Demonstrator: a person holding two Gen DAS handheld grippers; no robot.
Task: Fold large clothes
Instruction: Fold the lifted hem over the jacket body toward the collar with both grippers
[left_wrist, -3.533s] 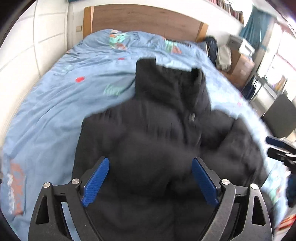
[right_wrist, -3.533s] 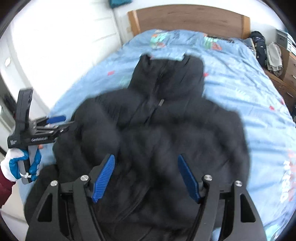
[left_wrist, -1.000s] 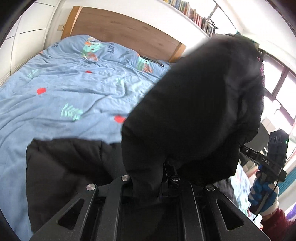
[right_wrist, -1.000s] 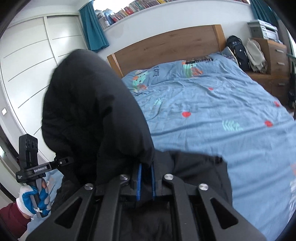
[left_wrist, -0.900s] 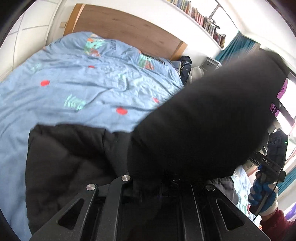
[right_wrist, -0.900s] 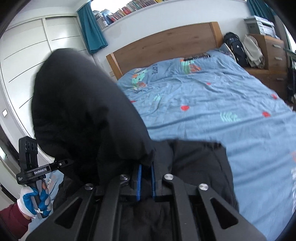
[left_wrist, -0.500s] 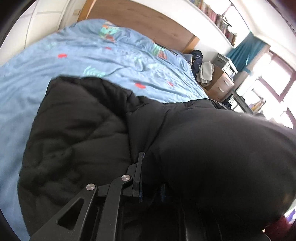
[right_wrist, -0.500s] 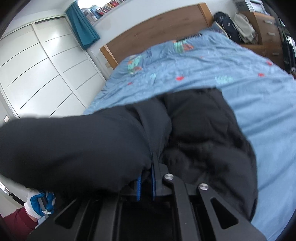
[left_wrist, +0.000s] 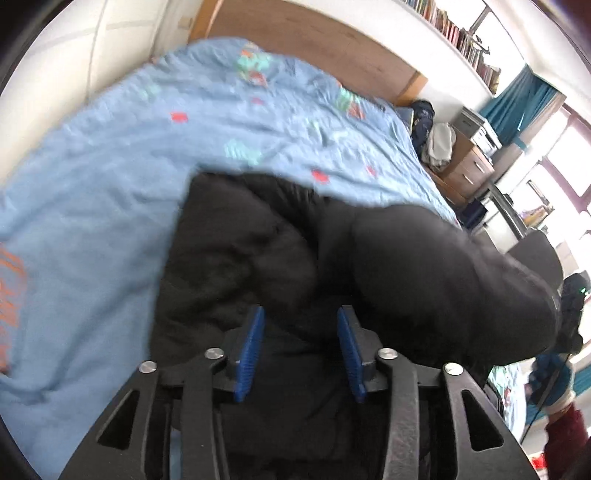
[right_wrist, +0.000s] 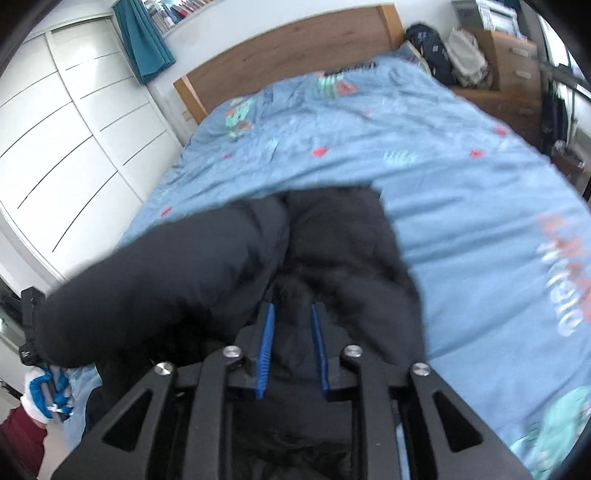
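1. While both of my grippers hang low over the bed (left_wrist: 92, 229), the black puffer jacket (left_wrist: 258, 258) lies on the blue duvet, bunched and folded over on itself, near the foot end.
2. Left gripper (left_wrist: 301, 343): jaws parted to a moderate gap, blue pads either side of dark jacket fabric; whether the pads touch it I cannot tell. Nothing is clamped.
3. Right gripper (right_wrist: 291, 347): jaws parted by a narrower gap, with jacket fabric lying in and under the gap; whether any of it is pinched I cannot tell.
4. Jacket, right wrist view (right_wrist: 343, 251): one padded part (right_wrist: 166, 280) bulges up toward my left side, over the flatter body.
5. Duvet (right_wrist: 461, 192): light blue, with red and teal prints and orange lettering near the edge.
6. Headboard (right_wrist: 295, 55): wooden, at the far end of the bed.
7. Wardrobe (right_wrist: 62, 129): white sliding doors along the bed's left side.
8. Drawer unit (left_wrist: 467, 173): wooden, beside the head of the bed; a dark bag (left_wrist: 421, 118) and a pale bundle (left_wrist: 441, 144) are piled beside and on it. Its drawers are closed, contents unseen.
9. Bookshelf (left_wrist: 461, 40): high on the wall, books in a row.
10. My left hand (right_wrist: 44, 391), gloved in blue and white, shows at the frame's edge.
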